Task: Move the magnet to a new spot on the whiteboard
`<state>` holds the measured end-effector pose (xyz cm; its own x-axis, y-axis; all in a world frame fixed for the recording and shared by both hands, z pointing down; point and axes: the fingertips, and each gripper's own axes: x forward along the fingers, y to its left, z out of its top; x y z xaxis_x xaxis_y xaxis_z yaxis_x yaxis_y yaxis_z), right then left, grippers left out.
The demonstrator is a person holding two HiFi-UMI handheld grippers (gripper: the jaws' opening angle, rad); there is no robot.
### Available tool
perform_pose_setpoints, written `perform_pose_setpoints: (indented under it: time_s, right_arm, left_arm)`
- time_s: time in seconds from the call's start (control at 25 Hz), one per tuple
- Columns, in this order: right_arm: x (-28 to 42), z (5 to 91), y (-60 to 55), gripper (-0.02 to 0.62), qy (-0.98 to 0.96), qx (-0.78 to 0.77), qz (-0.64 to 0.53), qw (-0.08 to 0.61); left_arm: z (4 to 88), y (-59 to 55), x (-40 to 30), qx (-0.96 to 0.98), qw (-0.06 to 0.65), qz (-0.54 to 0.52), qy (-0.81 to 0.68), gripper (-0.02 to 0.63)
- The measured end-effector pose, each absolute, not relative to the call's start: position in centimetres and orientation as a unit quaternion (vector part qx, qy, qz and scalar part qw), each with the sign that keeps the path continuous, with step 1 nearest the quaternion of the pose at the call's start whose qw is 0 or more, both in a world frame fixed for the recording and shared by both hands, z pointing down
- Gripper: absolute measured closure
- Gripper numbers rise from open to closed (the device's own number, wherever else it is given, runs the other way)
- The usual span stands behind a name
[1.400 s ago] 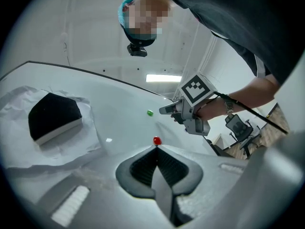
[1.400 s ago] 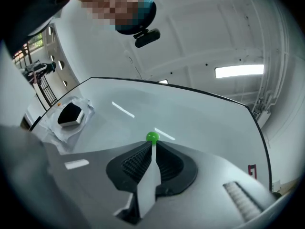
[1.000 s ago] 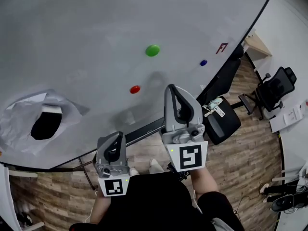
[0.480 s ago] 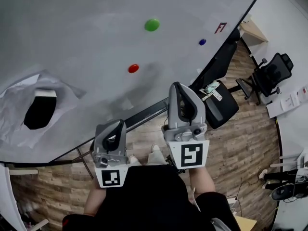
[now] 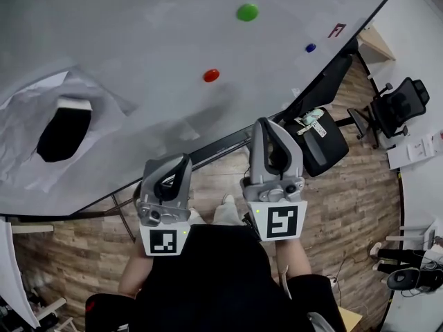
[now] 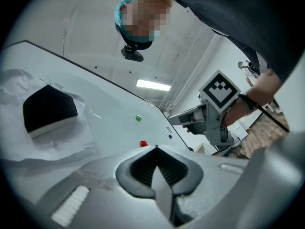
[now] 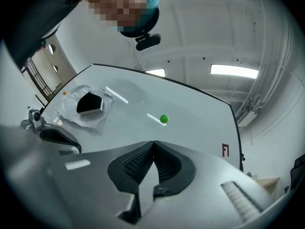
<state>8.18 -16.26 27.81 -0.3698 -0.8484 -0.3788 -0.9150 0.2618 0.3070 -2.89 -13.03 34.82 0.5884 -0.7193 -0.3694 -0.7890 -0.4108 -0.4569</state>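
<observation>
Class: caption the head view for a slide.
Left gripper and right gripper, shut, below whiteboard holding round green magnet, red magnet, blue magnet.

The whiteboard is a broad, glossy white sheet with a thin dark frame, filling the head view from 9 o'clock round to 1 o'clock, its lower edge slanting up towards 2 o'clock. Three small round magnets sit flat on its face, well apart from one another: a green magnet near 12 o'clock of the view, a red magnet at about 7 o'clock from the green one, and a blue magnet (the smallest-looking of the three) at about 4 o'clock from it, close to the board's edge.
</observation>
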Motion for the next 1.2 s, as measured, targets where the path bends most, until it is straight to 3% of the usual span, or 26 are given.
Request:
perform_pose_setpoints:
  time_s: [1.2]
  right_arm:
    - [5.2, 33.1, -14.6, 0.604, 0.839, -0.502, 0.2, 0.062]
  left_arm:
    - [35.6, -13.3, -3.3, -0.833, 0.296, 0.053, 0.464, 0.604]
